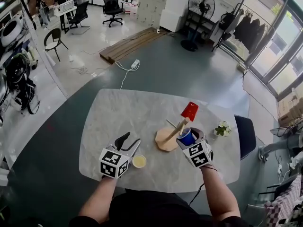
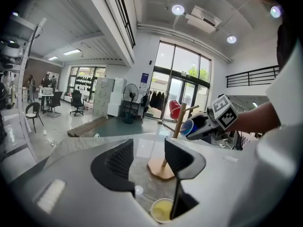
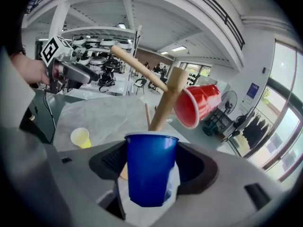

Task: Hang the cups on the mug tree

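Now the right hand-held gripper [image 1: 188,139] has a blue plastic cup [image 3: 150,170] clamped between its jaws, which stand wide round the cup's body. It holds the cup up off the grey marble-look table [image 1: 118,112], rim just beside the slanted trunk of the wooden mug tree [image 1: 166,141]; whether rim and trunk touch, I can't tell. A red plastic cup [image 1: 190,111] hangs on a peg of the tree, mouth angled down towards the trunk. Over on the other side, the left hand-held gripper [image 2: 147,150] hovers low over the table, jaws partly apart with nothing between the pads. A small yellow cup [image 1: 139,161] stands upright on the table just beside it.
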Demonstrator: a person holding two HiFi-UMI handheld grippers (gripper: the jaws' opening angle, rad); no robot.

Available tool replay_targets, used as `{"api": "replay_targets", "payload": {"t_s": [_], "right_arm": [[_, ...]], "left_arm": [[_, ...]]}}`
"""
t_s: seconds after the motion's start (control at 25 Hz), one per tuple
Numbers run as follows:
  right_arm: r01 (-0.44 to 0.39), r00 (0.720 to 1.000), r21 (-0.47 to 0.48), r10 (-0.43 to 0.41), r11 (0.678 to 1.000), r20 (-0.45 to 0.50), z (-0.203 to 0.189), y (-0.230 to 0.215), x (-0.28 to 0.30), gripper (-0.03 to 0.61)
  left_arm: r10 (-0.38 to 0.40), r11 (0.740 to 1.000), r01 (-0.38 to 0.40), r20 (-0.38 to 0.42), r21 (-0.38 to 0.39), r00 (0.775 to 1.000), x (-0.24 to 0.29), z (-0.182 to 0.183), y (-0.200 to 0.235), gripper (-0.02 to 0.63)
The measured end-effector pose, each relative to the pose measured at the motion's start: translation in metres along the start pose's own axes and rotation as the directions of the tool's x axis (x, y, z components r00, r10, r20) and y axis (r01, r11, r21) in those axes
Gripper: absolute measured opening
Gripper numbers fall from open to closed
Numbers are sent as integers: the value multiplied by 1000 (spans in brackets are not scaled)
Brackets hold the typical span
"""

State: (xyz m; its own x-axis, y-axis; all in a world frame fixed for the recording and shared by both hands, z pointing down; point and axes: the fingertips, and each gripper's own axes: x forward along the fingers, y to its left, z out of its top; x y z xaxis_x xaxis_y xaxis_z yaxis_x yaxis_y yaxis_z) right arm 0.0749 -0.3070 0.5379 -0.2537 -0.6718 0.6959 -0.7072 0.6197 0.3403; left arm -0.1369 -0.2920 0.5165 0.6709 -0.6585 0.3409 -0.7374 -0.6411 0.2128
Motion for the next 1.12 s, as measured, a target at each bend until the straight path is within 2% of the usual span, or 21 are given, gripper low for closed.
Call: {"api": "replay_targets", "payload": {"t_s": [0.12, 0.56, 1.12], "right_arm": [[5, 1000, -41, -6, 999, -20, 3, 0, 5, 324], [-30, 998, -99, 23, 995, -65, 5, 8, 16, 324], [20, 1000, -124, -21, 992, -9, 15, 12, 10, 324]], "left_arm": [[3, 1000, -3, -3, -10, 1000, -1, -4, 3, 213], [2, 1000, -2, -14, -29, 1000, -2, -13, 3, 213], [-16, 1000, 16, -16, -22, 1000, -5, -18, -2, 212]]}}
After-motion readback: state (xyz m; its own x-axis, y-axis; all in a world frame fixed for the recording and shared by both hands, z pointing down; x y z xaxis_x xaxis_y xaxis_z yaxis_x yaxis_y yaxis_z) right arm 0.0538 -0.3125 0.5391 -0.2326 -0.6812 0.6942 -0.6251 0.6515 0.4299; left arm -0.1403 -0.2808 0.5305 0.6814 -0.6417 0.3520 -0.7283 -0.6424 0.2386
